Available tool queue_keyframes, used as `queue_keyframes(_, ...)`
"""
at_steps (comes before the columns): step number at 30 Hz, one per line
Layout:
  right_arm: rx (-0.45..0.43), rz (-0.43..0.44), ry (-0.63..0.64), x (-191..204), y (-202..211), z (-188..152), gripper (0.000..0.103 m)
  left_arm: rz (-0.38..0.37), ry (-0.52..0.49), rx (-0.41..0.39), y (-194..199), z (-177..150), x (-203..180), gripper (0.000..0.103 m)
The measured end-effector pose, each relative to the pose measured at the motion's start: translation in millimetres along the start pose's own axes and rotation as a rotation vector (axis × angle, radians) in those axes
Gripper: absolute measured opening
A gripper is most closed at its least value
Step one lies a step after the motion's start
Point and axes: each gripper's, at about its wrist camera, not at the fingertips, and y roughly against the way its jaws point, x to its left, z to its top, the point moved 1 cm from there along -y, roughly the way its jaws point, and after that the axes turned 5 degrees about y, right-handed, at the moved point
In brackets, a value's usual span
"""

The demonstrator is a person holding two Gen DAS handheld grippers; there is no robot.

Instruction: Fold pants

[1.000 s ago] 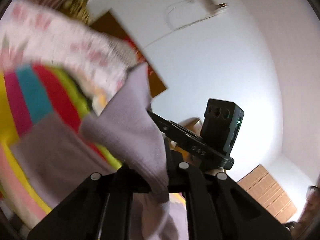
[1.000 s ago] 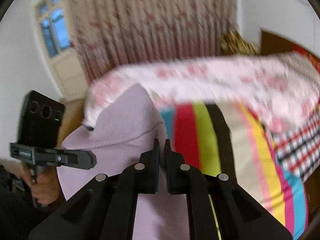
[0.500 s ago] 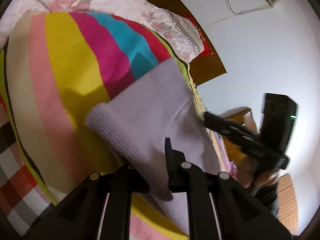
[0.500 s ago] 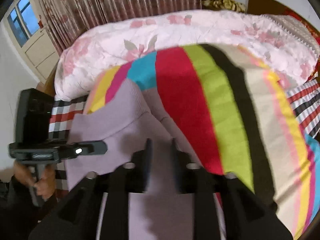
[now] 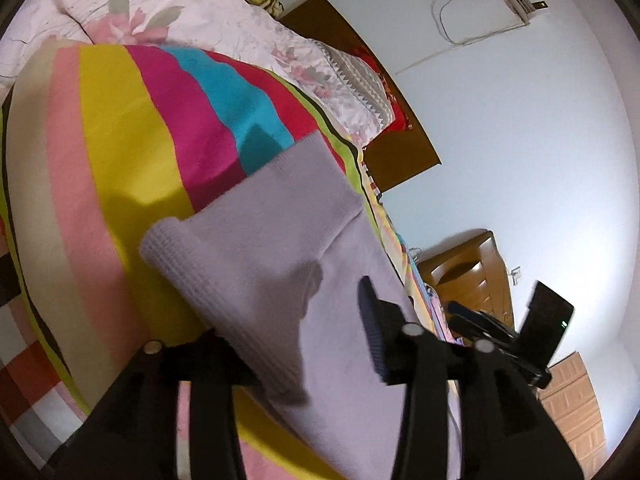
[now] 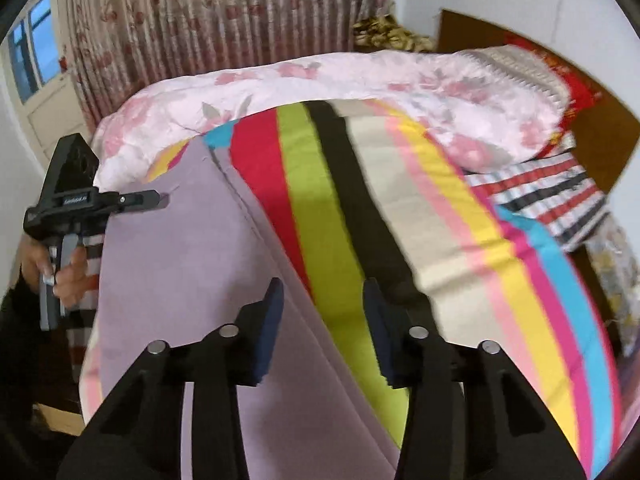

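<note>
The lilac knit pants (image 5: 280,248) lie folded along the near edge of the striped bedspread (image 5: 120,140), the ribbed cuff end (image 5: 176,248) doubled over on top of the lower layer and pointing toward the floral quilt (image 6: 360,84) at the bed's far edge. A second ago I held the fabric up off the bed, both claws pinched on it; now it is down on the stripes and I have let it go. My left gripper (image 5: 288,344) has just been opening: its jaws stand apart with the folded edge lying loose between them, no pad pressing. My right gripper (image 6: 322,320) stands apart too, after a slight closing in the last half second; the pants' long edge runs under the gap, on the side of the left finger (image 6: 268,320), and green stripe fills the rest. I judge this fold laid, and smoothing or another fold comes next. Both claws tilt down at the bed, the right more steeply. In the right view my left hand (image 6: 60,268) grips its handle beside the bed's near corner.
</note>
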Motion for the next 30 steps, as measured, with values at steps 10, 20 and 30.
queue_keyframes(10, 0.049, 0.073, 0.169, 42, -61, 33, 0.023, 0.133, -0.104, -0.027, 11, -9, -14, 0.043)
queue_keyframes(20, -0.128, 0.019, 0.143, 35, -6, 32, 0.006, 0.094, -0.167, -0.121, 29, 3, -39, 0.011)
queue_keyframes(30, 0.02, 0.012, 0.038, 23, -48, 20, 0.039, 0.136, -0.066, -0.07, 8, 3, 3, 0.037)
